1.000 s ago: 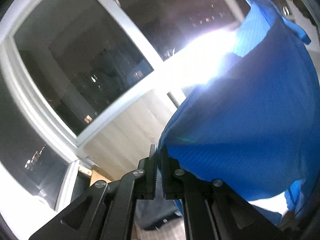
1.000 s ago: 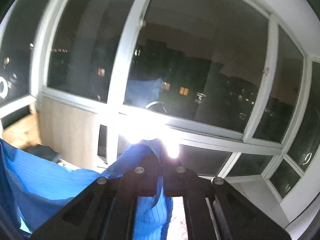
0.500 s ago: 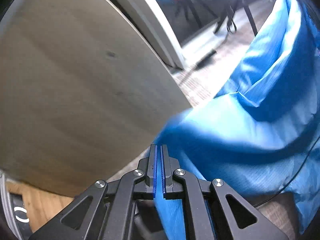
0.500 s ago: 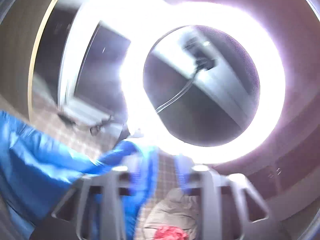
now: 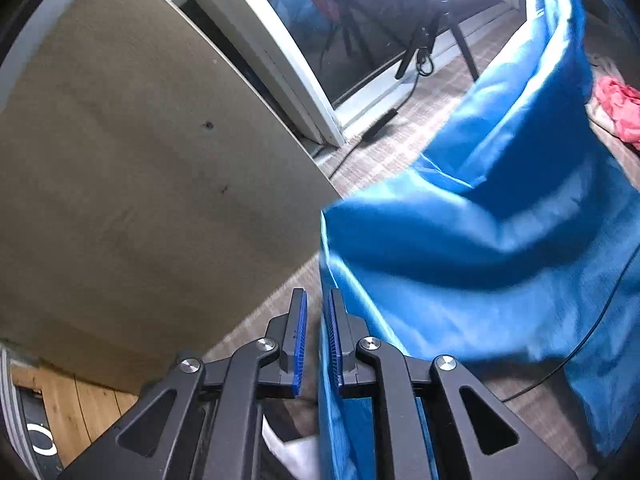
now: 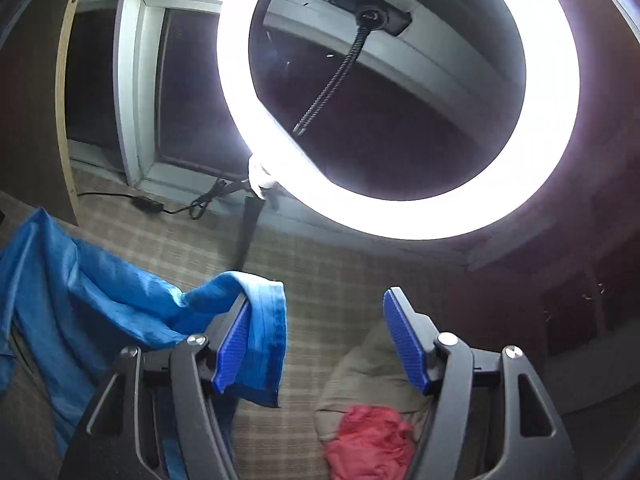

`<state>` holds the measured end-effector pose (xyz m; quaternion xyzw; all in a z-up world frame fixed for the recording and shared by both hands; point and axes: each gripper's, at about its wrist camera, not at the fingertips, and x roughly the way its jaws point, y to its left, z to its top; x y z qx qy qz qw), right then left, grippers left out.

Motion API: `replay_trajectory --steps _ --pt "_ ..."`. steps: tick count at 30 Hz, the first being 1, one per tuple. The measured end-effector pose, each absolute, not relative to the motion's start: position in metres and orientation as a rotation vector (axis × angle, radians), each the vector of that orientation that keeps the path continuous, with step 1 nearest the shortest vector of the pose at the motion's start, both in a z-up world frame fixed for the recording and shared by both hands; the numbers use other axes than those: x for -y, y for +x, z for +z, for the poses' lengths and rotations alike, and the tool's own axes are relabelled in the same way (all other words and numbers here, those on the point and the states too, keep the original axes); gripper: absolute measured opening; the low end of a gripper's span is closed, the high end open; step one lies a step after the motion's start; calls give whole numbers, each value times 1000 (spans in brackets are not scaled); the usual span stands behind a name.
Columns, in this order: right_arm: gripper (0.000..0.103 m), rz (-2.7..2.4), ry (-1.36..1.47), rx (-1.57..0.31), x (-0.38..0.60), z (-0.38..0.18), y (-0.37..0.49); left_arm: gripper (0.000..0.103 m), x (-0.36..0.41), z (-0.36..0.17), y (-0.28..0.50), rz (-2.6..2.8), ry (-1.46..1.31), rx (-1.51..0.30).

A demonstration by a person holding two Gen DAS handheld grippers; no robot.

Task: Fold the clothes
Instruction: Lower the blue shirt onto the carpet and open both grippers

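The lower part of the blue garment [image 5: 500, 248] runs out of the left wrist view at the bottom and right edges, and its shape as a whole cannot be made out. A ring light [image 6: 400, 216] glares in the right wrist view, and the wall behind it is dim. The floor is a plaid carpet [image 6: 340, 280]; on it lie a beige cloth [image 6: 372, 364] and a red cloth [image 6: 372, 440], partly hidden behind the right finger. A pale wooden board [image 5: 140, 180] leans at the left, with a window frame [image 5: 280, 60] beyond. Both grippers point steeply down. The left gripper [image 5: 317, 340] has just parted its jaws a little; a fabric edge hangs in the narrow gap against the right pad. The right gripper [image 6: 320, 340] has just been opening and stands wide, the garment's hem draped over its left finger, unclamped
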<state>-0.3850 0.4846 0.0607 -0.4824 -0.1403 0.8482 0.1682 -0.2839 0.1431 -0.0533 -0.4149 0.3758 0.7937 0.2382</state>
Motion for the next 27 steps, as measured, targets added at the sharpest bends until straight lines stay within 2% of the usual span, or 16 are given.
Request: replay_trajectory --steps 2,5,8,10,11,13,14,17,19,21,23,27 --pt "64 2404 -1341 419 -488 64 -377 12 -126 -51 -275 2184 -1147 -1003" --pt "64 2275 -1264 664 -484 58 -375 12 -109 -46 -253 2186 -1168 -960" --pt "63 2473 -1344 480 -482 64 -364 12 -99 -52 -224 2149 -1186 -895" --pt "62 2563 -1333 464 -467 59 -348 12 -96 -64 -199 2095 -1190 -875" --pt "59 2602 -1341 485 -454 51 -338 12 -96 -72 -190 2060 -1198 -869" --pt "36 2645 -1410 521 -432 22 -319 12 -100 -89 -179 2001 -1222 -847" --pt "34 2657 -1454 519 -422 5 -307 12 -97 -101 -177 1966 -1250 -836" --pt "33 2678 -1607 491 -388 -42 -274 12 -84 -137 -193 1964 -1340 -916" --pt "33 2640 -1672 491 -377 -71 -250 12 -67 -147 -212 2046 -1383 -1001" --pt "34 2602 -1699 468 -386 -75 -225 11 -40 -141 -233 2187 -1431 -1021" --pt "34 2584 -1704 381 -405 -71 -192 11 -19 -117 -238 2250 -1416 -879" --pt "41 2558 -1668 146 -449 -60 -120 16 -11 -75 -191 2263 -1272 -826"
